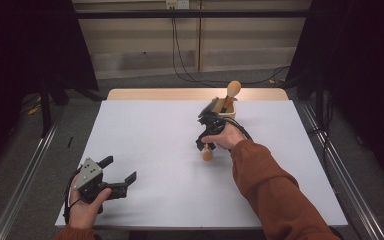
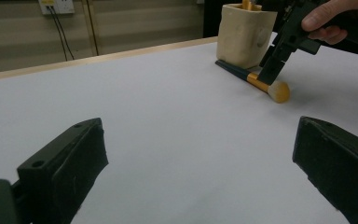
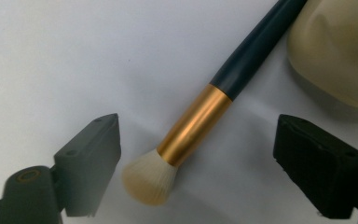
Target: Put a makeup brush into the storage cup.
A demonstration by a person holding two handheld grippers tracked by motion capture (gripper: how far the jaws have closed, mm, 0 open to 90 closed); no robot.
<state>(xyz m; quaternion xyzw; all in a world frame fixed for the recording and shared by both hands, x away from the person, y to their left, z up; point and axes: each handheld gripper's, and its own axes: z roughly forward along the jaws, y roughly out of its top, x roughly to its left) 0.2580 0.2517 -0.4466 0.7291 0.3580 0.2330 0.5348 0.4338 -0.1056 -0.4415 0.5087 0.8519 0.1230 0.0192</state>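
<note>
White tabletop (image 1: 155,150) carries a makeup brush (image 3: 200,126) lying beside a cream holder (image 2: 244,32). Right tongs (image 3: 196,154) hang wide astride it, seemingly lining up a grasp; left tongs (image 1: 115,172) rest wide, apart.

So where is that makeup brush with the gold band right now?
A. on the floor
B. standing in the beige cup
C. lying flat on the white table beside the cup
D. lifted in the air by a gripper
C: the brush lies flat on the table next to the cup, between the right gripper's open jaws, ungripped.
</note>
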